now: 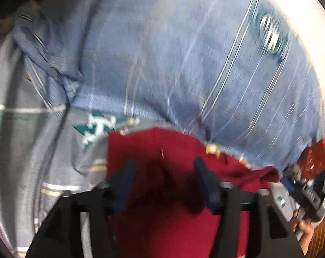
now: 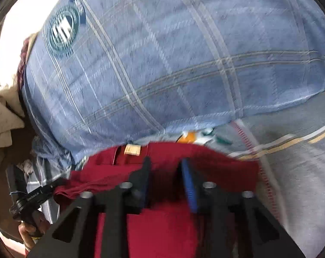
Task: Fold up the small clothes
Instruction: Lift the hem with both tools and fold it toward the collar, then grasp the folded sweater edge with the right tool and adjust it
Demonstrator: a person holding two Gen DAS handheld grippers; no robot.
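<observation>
Left gripper [image 1: 162,174]: fingers spread, dark red cloth garment [image 1: 175,193] bunched between them; actual grasp cannot be told.
Right gripper [image 2: 165,174]: fingers part-closed, same garment [image 2: 162,225] between; grip uncertain.
Garment position: nearest, over the grey patterned cloth [image 2: 302,172].
Blue checked cloth with round emblem [image 2: 173,53]: beyond, overlapping the grey cloth's far edge.
Beige crumpled fabric [image 2: 3,116]: far left.
</observation>
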